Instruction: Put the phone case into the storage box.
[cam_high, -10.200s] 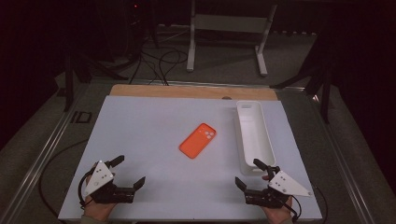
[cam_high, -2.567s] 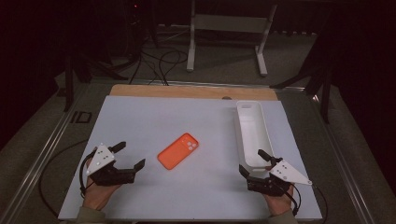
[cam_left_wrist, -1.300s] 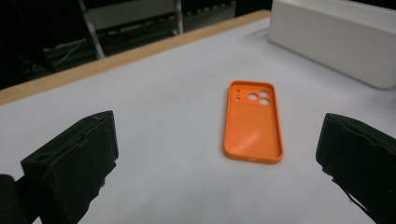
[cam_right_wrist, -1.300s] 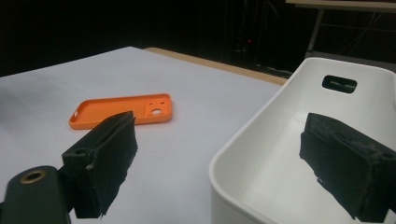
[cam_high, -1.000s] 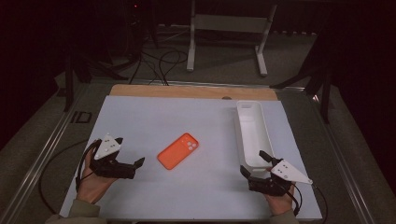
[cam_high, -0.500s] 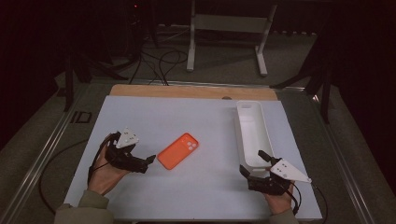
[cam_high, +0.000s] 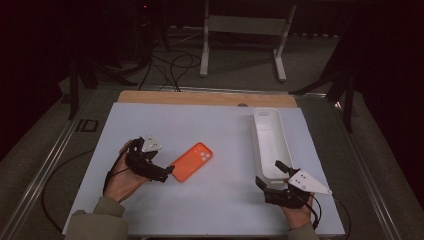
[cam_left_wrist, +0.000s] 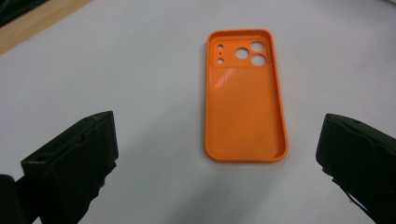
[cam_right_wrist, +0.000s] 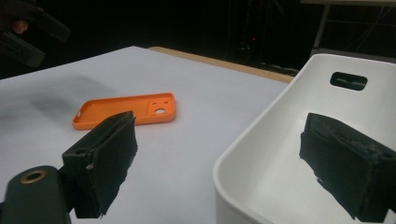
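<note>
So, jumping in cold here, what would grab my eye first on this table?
The orange phone case lying hollow side up mid-table, with the open left gripper right at its near end. Next, the long white bin on the right, the open right gripper at its near end.

Dim room, grey metal stand (cam_high: 246, 30)

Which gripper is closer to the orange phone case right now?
Left. The left gripper sits open right at the near end of the orange phone case, not touching it. The right gripper is open across the table, by the near end of the white tray.
</note>
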